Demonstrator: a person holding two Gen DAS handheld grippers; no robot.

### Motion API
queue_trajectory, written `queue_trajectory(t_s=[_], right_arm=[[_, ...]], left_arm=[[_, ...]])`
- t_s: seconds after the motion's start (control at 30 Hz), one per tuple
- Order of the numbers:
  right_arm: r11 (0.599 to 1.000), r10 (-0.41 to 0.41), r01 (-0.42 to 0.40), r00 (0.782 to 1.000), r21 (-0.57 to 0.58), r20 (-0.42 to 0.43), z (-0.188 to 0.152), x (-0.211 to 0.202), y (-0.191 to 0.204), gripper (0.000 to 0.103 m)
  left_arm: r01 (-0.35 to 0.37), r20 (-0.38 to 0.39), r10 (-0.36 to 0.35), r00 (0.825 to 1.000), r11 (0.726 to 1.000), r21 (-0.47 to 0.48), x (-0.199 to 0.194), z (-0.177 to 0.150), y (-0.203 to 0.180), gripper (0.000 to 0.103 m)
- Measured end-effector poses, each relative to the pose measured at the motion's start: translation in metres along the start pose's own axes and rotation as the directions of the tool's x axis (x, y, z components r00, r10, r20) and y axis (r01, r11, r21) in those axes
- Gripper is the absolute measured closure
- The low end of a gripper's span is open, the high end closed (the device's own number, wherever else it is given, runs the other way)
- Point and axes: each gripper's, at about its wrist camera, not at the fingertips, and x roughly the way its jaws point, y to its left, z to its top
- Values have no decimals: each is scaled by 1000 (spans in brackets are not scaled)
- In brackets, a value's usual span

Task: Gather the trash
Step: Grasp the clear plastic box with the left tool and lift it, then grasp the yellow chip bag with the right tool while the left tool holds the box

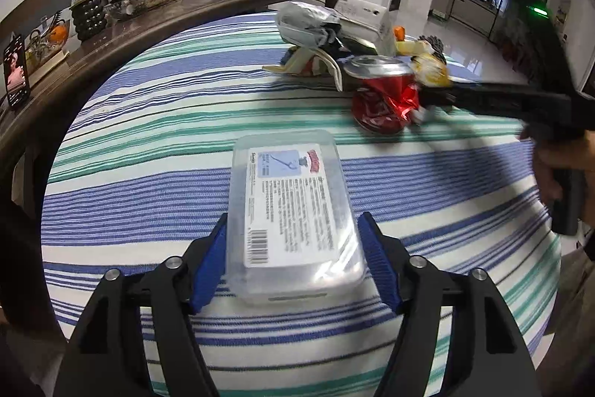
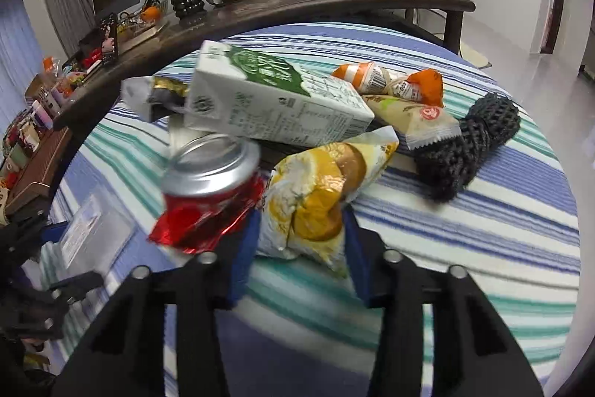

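Observation:
My left gripper (image 1: pixel 295 261) is shut on a clear plastic box (image 1: pixel 293 211) with a printed label, which rests upside down on the striped cloth. My right gripper (image 2: pixel 299 248) straddles a yellow snack wrapper (image 2: pixel 316 196), its jaws close on both sides. A crushed red can (image 2: pixel 208 196) touches the wrapper's left side. In the left wrist view the right gripper (image 1: pixel 424 99) reaches in from the right to the can (image 1: pixel 383 95) and wrapper (image 1: pixel 431 69). A green and white milk carton (image 2: pixel 275 99) lies behind them.
Orange wrappers (image 2: pixel 390 82), a beige packet (image 2: pixel 416 121) and black foam netting (image 2: pixel 468 144) lie at the right. A grey bag (image 1: pixel 308 21) sits at the pile's far end. A dark wooden table (image 2: pixel 334 2) with a plant and bowls borders the cloth behind.

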Motion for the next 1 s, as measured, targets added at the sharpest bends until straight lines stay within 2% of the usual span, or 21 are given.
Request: queue_trajectory(t_s=[0.07, 0.13, 0.2, 0.23, 0.27, 0.37, 0.5, 0.67, 0.77, 1.0], right_arm=[[1000, 23, -23, 1000, 17, 0, -12, -17, 4, 64], [998, 56, -56, 998, 18, 8, -25, -34, 11, 64], [998, 62, -62, 998, 17, -9, -41, -43, 18, 59], [999, 41, -41, 999, 17, -17, -47, -42, 20, 52], [1000, 6, -6, 1000, 17, -23, -53, -40, 21, 35], [995, -90, 91, 996, 31, -25, -62, -34, 21, 16], [991, -103, 105, 994, 82, -30, -65, -26, 18, 9], [987, -153, 155, 987, 50, -42, -66, -18, 27, 4], [982, -188, 190, 980, 19, -56, -67, -15, 32, 5], [982, -186, 187, 981, 23, -58, -63, -13, 31, 5]], left_arm=[[-28, 2, 28, 1000, 1000, -8, 3, 3, 2, 17], [-24, -9, 24, 1000, 1000, -12, 7, 5, 3, 16], [-28, -25, 28, 999, 1000, -11, 11, 7, 2, 16], [-33, -36, 33, 999, 999, -8, 13, 7, 2, 16], [-43, -42, 43, 998, 999, 1, 15, 7, 0, 15], [-66, -51, 66, 996, 998, 15, 17, 7, -2, 11], [-71, -66, 71, 995, 997, 0, 20, 8, 0, 6], [-65, -69, 65, 996, 998, -1, 21, 9, 1, 5], [-69, -70, 68, 995, 998, 0, 22, 9, 1, 5], [-68, -70, 67, 995, 998, -1, 22, 9, 1, 4]])
